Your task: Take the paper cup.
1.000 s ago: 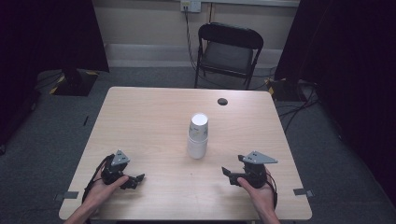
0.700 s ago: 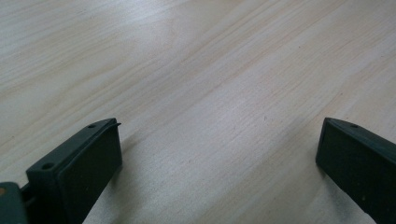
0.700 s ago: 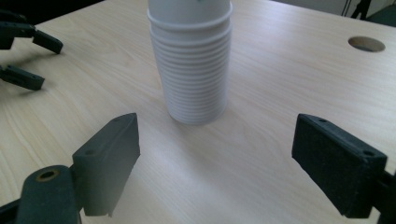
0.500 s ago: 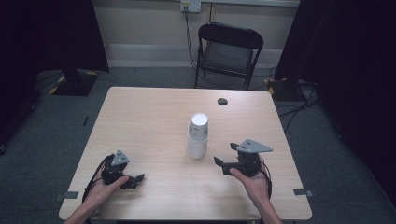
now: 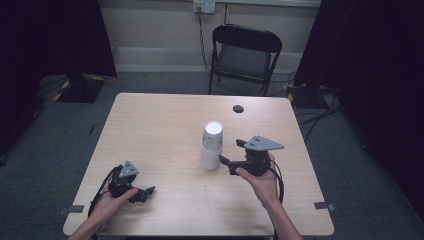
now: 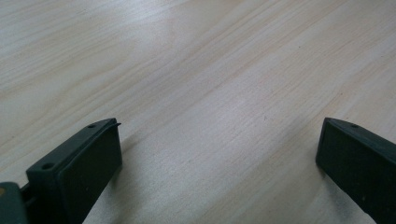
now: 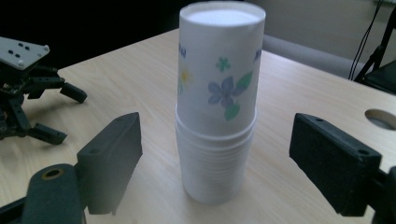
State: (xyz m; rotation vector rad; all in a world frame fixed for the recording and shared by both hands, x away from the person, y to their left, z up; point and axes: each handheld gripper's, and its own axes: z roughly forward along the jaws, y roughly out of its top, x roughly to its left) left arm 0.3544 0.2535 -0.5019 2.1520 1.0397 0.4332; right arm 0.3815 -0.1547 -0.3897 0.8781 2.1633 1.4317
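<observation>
While my right gripper (image 5: pixel 231 157) hangs with jaws spread wide just beside the stack of upturned paper cups (image 5: pixel 212 145) at the middle of the bench (image 5: pixel 160 120), my left gripper (image 5: pixel 142 194) rests near the front left corner, jaws also open.

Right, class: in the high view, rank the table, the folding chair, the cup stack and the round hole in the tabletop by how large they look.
1. table
2. folding chair
3. cup stack
4. round hole

The chair stands farther from the camera, so its true size against the table is unsure.
</observation>
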